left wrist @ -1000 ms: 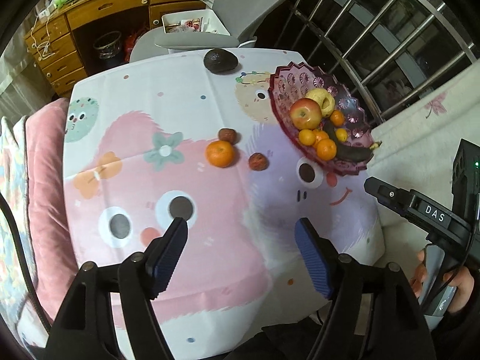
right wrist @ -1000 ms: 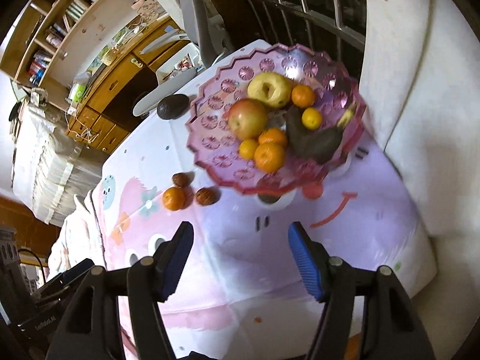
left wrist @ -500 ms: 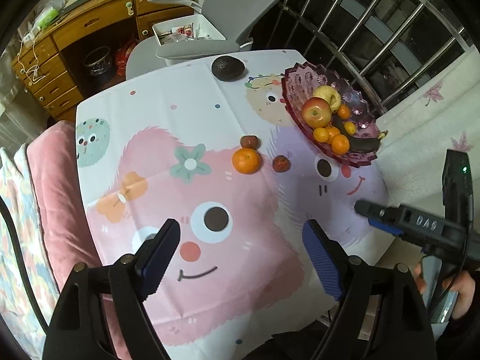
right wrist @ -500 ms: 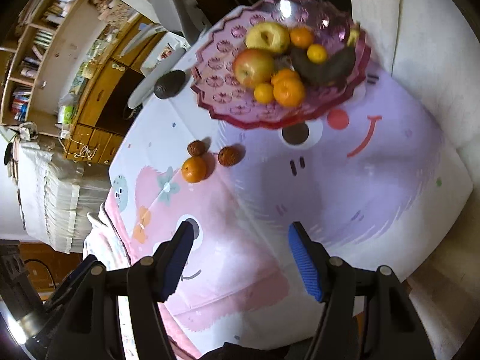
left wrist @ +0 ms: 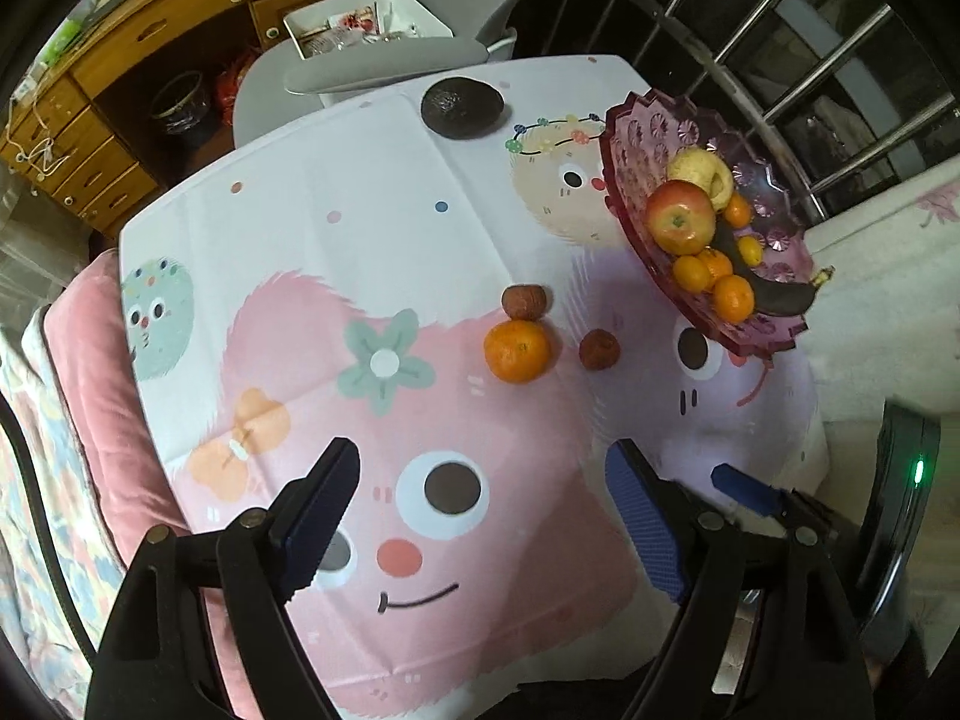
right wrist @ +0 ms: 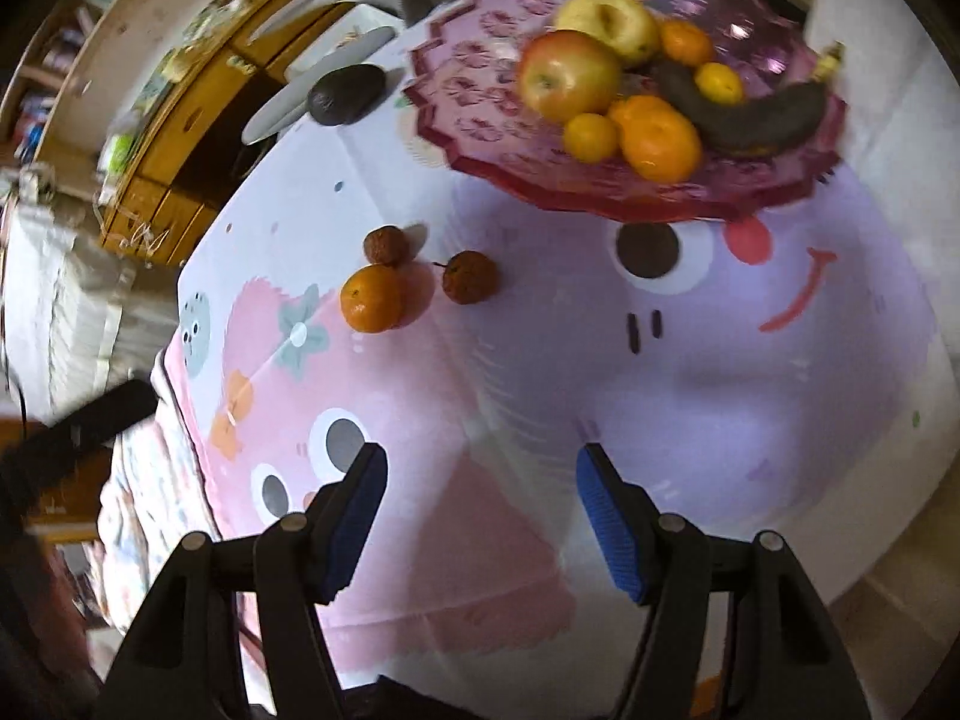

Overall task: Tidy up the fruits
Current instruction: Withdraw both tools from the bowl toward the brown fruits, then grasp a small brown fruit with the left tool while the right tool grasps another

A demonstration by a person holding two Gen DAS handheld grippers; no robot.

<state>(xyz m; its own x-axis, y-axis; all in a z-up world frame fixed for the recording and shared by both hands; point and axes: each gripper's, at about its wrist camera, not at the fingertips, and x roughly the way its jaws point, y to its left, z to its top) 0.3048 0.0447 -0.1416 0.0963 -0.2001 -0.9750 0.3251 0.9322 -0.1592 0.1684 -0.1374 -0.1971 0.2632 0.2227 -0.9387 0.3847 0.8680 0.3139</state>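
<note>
A purple glass bowl [left wrist: 636, 138] [right wrist: 468, 90] at the table's right holds an apple [left wrist: 681, 217], a pear, several small oranges and a dark banana [right wrist: 750, 114]. Loose on the cartoon tablecloth lie an orange [left wrist: 517, 351] [right wrist: 371, 299], two small brown shrivelled fruits [left wrist: 524, 302] [left wrist: 599, 349] and a dark avocado [left wrist: 461, 107] [right wrist: 347, 95] at the far edge. My left gripper [left wrist: 483, 501] is open and empty above the cloth's near side. My right gripper [right wrist: 480, 501] is open and empty, nearer the bowl; one of its fingers [left wrist: 744, 489] shows in the left wrist view.
A grey office chair [left wrist: 384, 60] stands behind the table, with a wooden desk and drawers [left wrist: 90, 138] beyond. A pink cushion [left wrist: 102, 384] lies along the table's left side. Window bars [left wrist: 780, 30] stand behind the bowl. A white sofa [left wrist: 882, 276] is on the right.
Both grippers have moved nearer to the table, so the fruits look larger. The right gripper has drawn close beside the left. Both stay open; no fruit has moved.
</note>
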